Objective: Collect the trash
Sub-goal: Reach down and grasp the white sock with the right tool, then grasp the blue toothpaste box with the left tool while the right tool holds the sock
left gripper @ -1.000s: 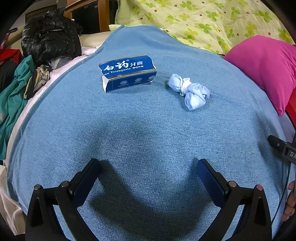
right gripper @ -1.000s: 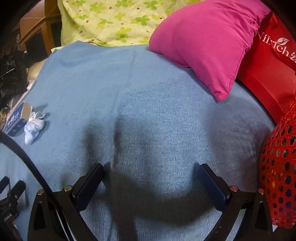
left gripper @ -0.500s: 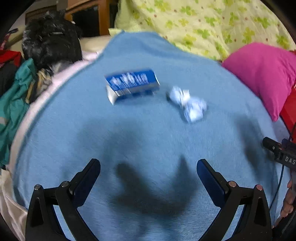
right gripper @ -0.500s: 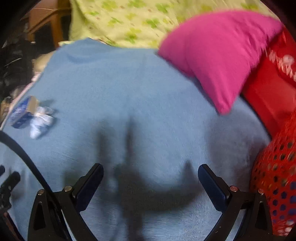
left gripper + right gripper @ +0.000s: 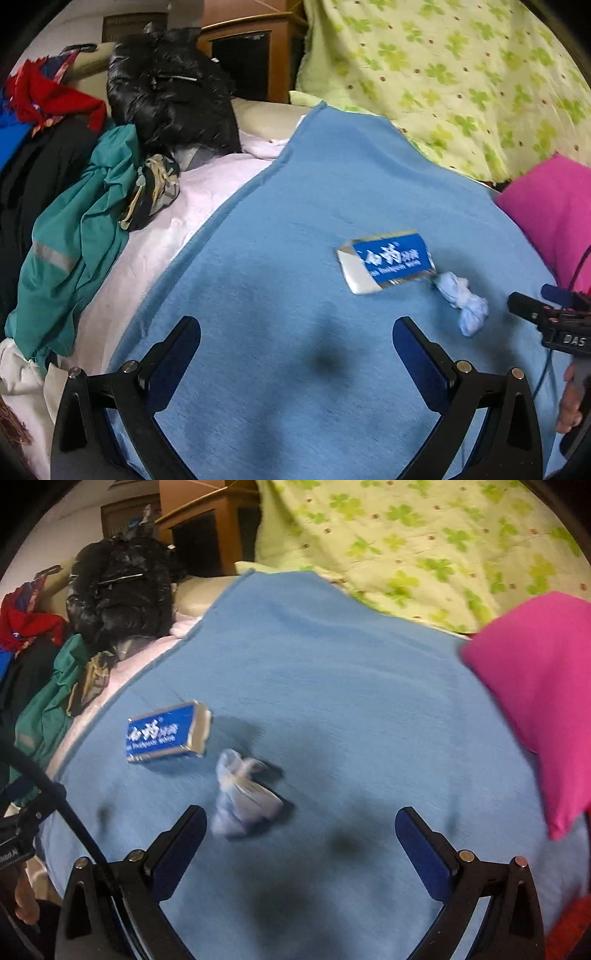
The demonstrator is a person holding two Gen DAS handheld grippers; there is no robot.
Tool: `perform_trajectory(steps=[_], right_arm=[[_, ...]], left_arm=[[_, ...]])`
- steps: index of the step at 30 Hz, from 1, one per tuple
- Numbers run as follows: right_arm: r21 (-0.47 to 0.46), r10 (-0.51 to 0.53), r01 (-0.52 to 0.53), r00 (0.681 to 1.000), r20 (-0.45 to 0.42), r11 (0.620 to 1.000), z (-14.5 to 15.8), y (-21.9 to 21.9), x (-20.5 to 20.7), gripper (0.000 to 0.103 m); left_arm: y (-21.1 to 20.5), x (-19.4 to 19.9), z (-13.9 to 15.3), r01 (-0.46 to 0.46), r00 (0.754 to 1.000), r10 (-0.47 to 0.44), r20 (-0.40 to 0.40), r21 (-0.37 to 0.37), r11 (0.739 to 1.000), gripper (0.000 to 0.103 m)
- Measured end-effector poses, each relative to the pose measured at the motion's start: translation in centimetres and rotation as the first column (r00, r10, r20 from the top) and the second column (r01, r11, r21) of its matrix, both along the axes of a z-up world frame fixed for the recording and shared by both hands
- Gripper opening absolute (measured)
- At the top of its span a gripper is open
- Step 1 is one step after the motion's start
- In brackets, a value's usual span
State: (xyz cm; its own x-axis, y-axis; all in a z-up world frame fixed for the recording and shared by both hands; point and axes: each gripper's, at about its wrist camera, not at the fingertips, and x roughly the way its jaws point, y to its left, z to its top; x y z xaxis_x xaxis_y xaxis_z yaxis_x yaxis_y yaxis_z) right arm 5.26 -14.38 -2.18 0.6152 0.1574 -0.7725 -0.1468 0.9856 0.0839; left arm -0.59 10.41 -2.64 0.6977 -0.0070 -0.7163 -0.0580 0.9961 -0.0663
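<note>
Both hand-held grippers, left (image 5: 296,349) and right (image 5: 300,832), are spread wide, empty. Toothpaste box (image 5: 166,733) sits left of centre in the right view; knotted blue bag (image 5: 242,797) just below it, both on the blue blanket (image 5: 351,701).

A bed spread with a blue blanket (image 5: 295,229) carries 2 pieces of trash just beside each other, a blue toothpaste box (image 5: 386,261) and a knotted pale-blue wad (image 5: 461,302), with a pink pillow (image 5: 550,218) at the right and a green-clover quilt (image 5: 443,74) at the far end.
</note>
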Motion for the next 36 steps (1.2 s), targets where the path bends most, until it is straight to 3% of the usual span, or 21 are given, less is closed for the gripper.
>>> perform_trajectory(steps=[8,9,11,12,15,16,17,23,26,32,36], right_arm=[[0.034,0.064,-0.062,0.996,-0.068,0.997,-3.1,3.2,4.2,0.099],[0.033,0.065,-0.063,0.995,-0.082,0.997,-3.4,3.4,4.5,0.095],[0.038,0.063,-0.058,0.990,-0.129,0.998,-4.5,3.7,5.2,0.073],[0.036,0.054,-0.049,0.988,-0.142,0.998,-4.9,3.6,5.4,0.070],[0.037,0.054,-0.050,0.991,-0.121,0.998,-4.7,3.3,4.9,0.056],[0.053,0.051,-0.045,0.991,-0.120,0.998,-4.6,2.9,4.5,0.041],[0.061,0.040,-0.034,0.993,-0.111,0.998,-4.4,2.5,4.1,0.038],[0.170,-0.027,0.039,0.997,-0.077,0.985,-2.7,-1.8,0.3,0.038],[0.218,-0.054,0.068,0.996,-0.069,0.974,-2.0,-4.0,-2.3,0.038],[0.331,-0.085,0.101,0.994,-0.063,0.938,-1.9,-7.4,-6.6,0.038],[0.367,-0.083,0.102,0.994,-0.067,0.925,-2.0,-8.6,-6.8,0.040]], left_arm=[[0.9,2.2,-0.3,-0.015,1.000,0.015,-0.011,0.014,1.000,0.103],[0.8,2.4,-0.4,-0.013,1.000,0.013,-0.013,0.013,1.000,0.103],[0.7,2.7,-0.5,-0.008,1.000,0.008,-0.012,0.017,1.000,0.103],[0.6,2.9,-0.5,-0.002,1.000,0.002,-0.010,0.019,1.000,0.103],[0.3,3.4,-0.3,0.023,1.000,-0.023,0.009,0.014,1.000,0.103],[0.2,3.5,-0.3,0.029,0.999,-0.030,0.014,0.015,0.999,0.103],[-0.1,3.7,-0.3,0.042,0.999,-0.043,0.025,0.017,0.999,0.103],[-1.3,5.3,-0.5,0.134,0.990,-0.133,0.053,-0.023,0.991,0.103],[-2.1,6.6,-1.0,0.182,0.983,-0.181,0.028,-0.051,0.982,0.103],[-5.1,7.6,-0.4,0.302,0.951,-0.307,0.039,0.094,0.949,0.103],[-7.3,8.4,-0.7,0.449,0.889,-0.459,0.002,0.205,0.870,0.103]])
